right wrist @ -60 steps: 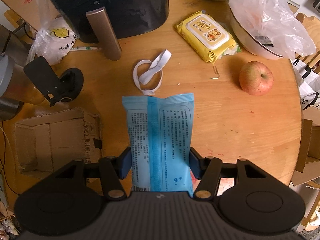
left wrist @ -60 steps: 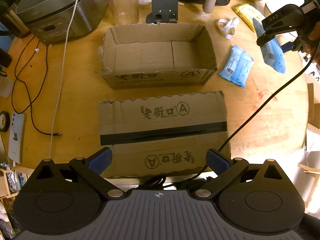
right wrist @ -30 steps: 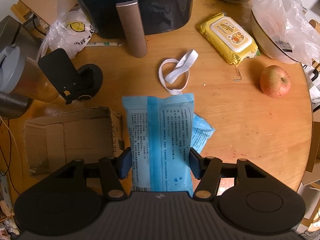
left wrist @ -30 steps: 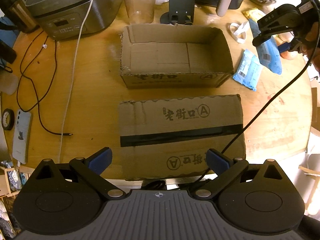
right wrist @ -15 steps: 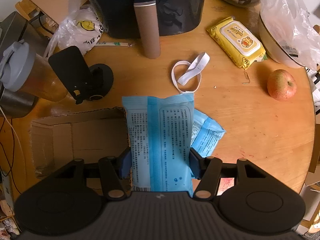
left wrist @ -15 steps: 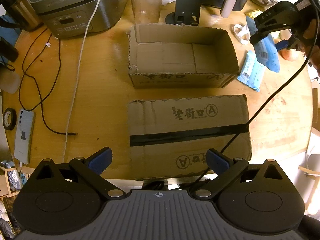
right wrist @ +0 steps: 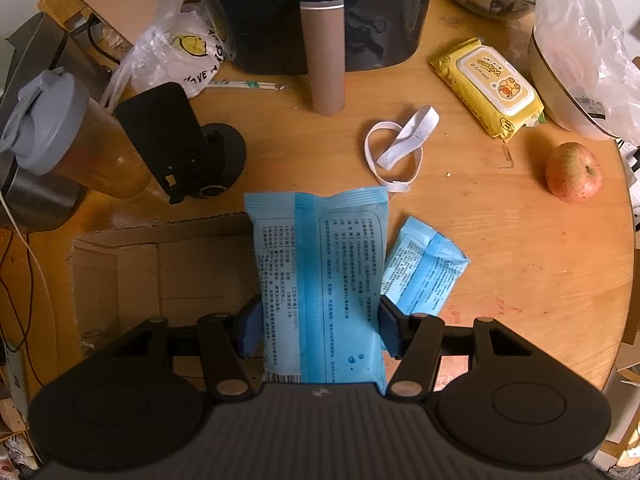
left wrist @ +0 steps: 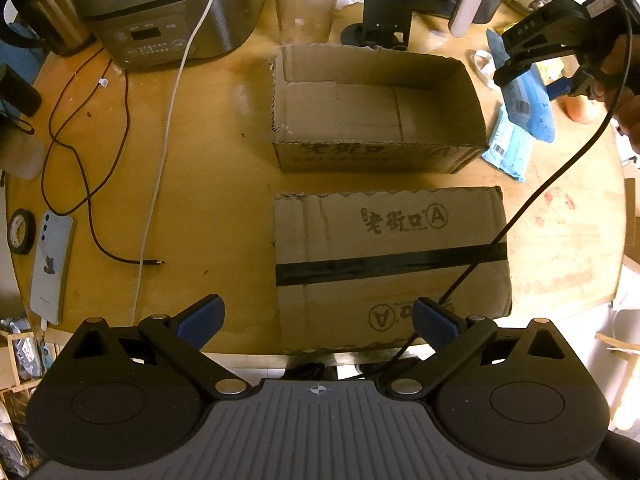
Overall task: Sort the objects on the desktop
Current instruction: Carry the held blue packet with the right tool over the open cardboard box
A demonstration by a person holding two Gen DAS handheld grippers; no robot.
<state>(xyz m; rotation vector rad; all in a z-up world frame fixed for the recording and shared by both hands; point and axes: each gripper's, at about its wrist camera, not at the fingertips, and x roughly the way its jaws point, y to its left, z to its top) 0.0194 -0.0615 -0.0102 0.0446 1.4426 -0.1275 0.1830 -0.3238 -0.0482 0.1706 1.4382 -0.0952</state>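
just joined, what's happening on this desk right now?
A person is sorting desk items with two handheld grippers. The right gripper is shut on a blue wipes pack, held in the air beside the right end of the open cardboard box, which looks empty. A second blue pack lies on the table just outside that box. The left gripper is open, holds nothing, and hovers near the table edge over the taped closed box.
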